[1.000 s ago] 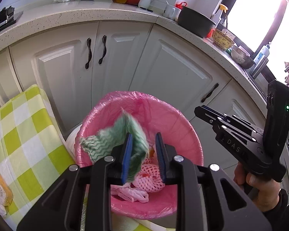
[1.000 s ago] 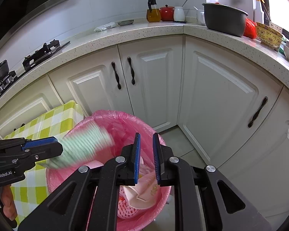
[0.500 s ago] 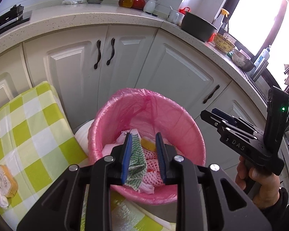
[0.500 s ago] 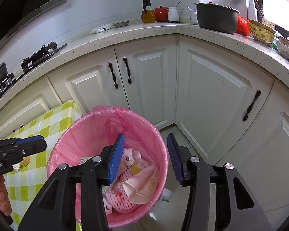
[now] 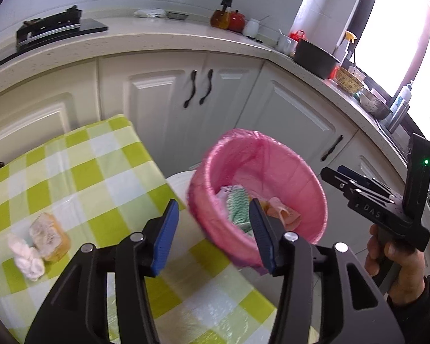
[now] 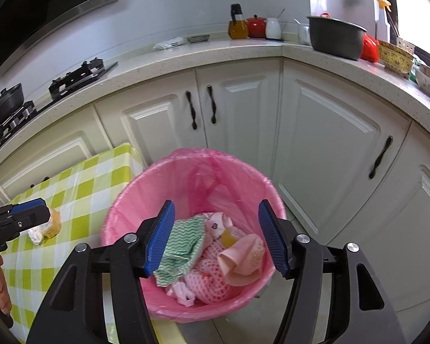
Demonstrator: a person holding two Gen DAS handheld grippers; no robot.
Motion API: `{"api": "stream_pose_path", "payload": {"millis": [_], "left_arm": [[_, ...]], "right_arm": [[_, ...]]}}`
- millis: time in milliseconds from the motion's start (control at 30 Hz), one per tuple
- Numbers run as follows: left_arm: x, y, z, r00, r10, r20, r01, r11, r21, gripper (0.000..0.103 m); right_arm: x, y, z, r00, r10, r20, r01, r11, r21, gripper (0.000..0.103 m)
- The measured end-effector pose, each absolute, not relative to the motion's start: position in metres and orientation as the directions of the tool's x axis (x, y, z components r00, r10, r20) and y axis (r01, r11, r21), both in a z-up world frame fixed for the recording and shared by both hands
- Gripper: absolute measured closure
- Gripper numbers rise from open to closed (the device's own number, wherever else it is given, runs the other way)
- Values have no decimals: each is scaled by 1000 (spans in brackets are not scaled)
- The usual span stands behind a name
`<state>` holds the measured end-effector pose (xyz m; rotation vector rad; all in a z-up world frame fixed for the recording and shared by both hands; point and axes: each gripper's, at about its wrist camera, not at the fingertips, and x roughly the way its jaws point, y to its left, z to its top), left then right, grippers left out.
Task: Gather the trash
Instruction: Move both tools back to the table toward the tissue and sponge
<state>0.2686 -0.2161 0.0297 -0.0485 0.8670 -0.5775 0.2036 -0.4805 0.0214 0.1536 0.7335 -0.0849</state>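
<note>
Now that the green-and-white cloth (image 6: 183,248) lies in the pink bin (image 6: 192,172) instead of between the blue pads as a second ago, the drop is done — left hand-held gripper (image 5: 213,230) has opened wide and holds nothing, and it has swung from over the bin toward the desk (image 5: 80,172) with the green check cover. Right hand-held gripper (image 6: 216,236) is also spread apart now, empty, hanging above the bin mouth; a second ago its jaws were nearly together. Cloth sits on top of the other trash inside: pink netting (image 6: 212,279), a pale pink rag (image 6: 242,258), a small yellow bit (image 6: 228,238). Bin stands on the floor just beside the desk edge, below the white cupboards (image 6: 243,109). Left on the desk — a yellowish sponge (image 5: 50,236) touching a crumpled white tissue (image 5: 25,255), near the left side. Judging by that, these two are the next pick, probably for the left one since it already faces them; task partly done, not finished
</note>
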Motion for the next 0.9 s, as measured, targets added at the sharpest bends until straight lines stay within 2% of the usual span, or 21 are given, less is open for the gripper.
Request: {"api": "stream_pose_path", "payload": {"millis": [100, 367, 433, 900], "left_arm": [[264, -192, 29, 520, -478, -708, 434, 862, -264, 54], [261, -131, 29, 557, -430, -711, 362, 896, -258, 54], [260, -117, 30, 563, -426, -708, 351, 899, -262, 54], [269, -14, 20, 598, -346, -723, 209, 938, -277, 54]], "right_arm": [[199, -469, 24, 748, -14, -664, 118, 987, 113, 35], [192, -428, 25, 747, 4, -665, 76, 993, 93, 32], [190, -418, 25, 747, 20, -664, 62, 993, 99, 26], [196, -354, 19, 725, 68, -686, -7, 996, 91, 25]]}}
